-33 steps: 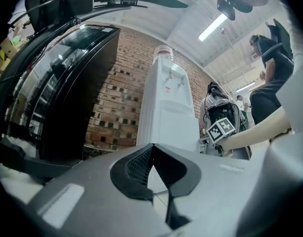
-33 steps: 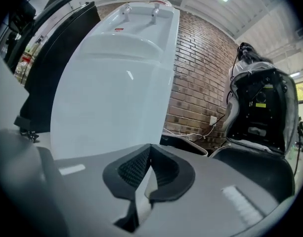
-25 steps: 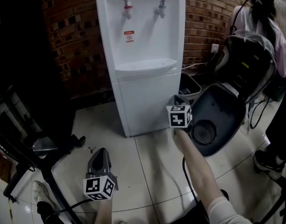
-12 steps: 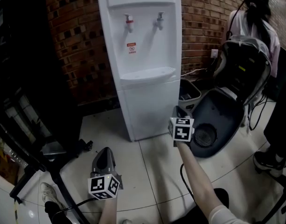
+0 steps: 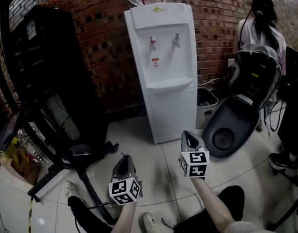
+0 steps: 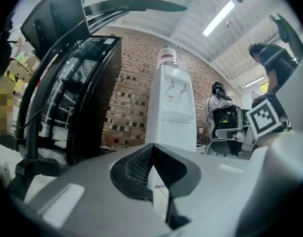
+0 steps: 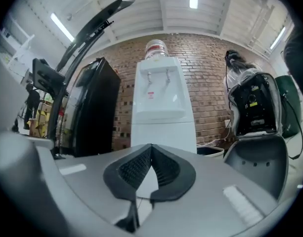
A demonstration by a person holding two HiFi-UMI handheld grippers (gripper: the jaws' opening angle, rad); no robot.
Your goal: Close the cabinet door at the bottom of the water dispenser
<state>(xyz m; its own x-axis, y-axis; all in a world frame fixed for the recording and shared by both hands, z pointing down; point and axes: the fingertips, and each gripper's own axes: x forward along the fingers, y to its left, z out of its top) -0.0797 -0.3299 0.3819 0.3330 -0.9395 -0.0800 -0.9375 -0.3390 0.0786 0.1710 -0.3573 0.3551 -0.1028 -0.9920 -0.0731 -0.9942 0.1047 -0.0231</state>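
Brick wall (image 5: pixel 105 42) and pale floor tiles (image 5: pixel 153 169), head view: white water dispenser (image 5: pixel 168 57) upright against the wall, its bottom cabinet door (image 5: pixel 177 114) flush and closed; left gripper (image 5: pixel 125 158) and right gripper (image 5: pixel 188 135) point toward it, well apart from it; black cabinet (image 5: pixel 51 72) at left, person (image 5: pixel 265 23) at right. Left gripper view: jaws together, nothing between, dispenser ahead. Right gripper view: jaws pressed together, empty, dispenser ahead.
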